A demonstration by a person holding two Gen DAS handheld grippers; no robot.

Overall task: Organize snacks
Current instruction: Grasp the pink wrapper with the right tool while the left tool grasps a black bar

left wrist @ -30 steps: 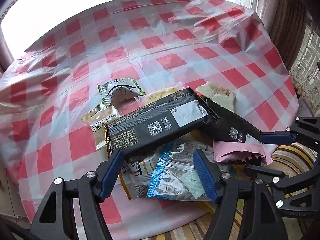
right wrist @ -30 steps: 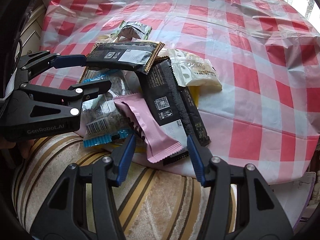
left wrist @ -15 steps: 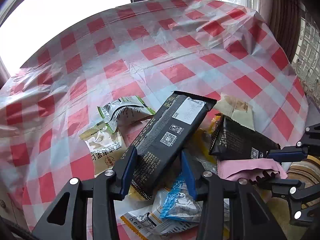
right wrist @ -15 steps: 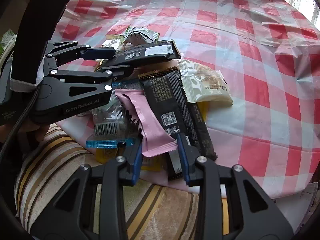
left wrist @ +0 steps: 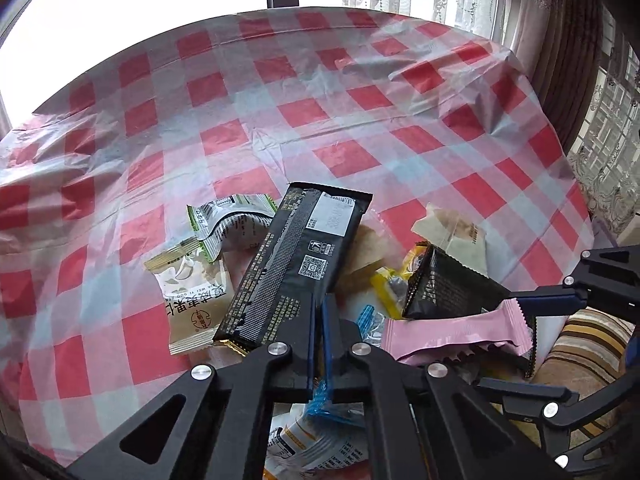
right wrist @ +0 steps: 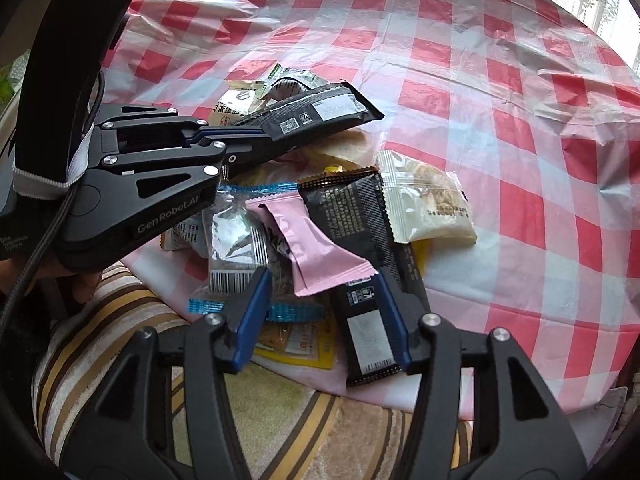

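Note:
A pile of snack packets lies at the near edge of the red-checked table (left wrist: 320,112). My left gripper (left wrist: 319,320) is shut on a long black packet (left wrist: 296,256) and holds it lifted over the pile; it also shows in the right wrist view (right wrist: 308,114). My right gripper (right wrist: 320,312) is open, its fingers on either side of the end of a pink packet (right wrist: 320,248) and a second black packet (right wrist: 360,248). The pink packet (left wrist: 452,332) shows in the left wrist view too.
Other packets: a green-and-white one (left wrist: 228,220), a beige one (left wrist: 192,296), a cream one (right wrist: 428,200), a clear blue-edged one (right wrist: 236,248), a yellow one (right wrist: 296,340). A striped cushion (right wrist: 120,320) lies below the table edge. Curtains (left wrist: 600,160) hang at right.
My left gripper closed on the long black packet and lifted it, turning it end-on. My right gripper moved forward around the pink and black packets; its jaws narrowed, then widened again.

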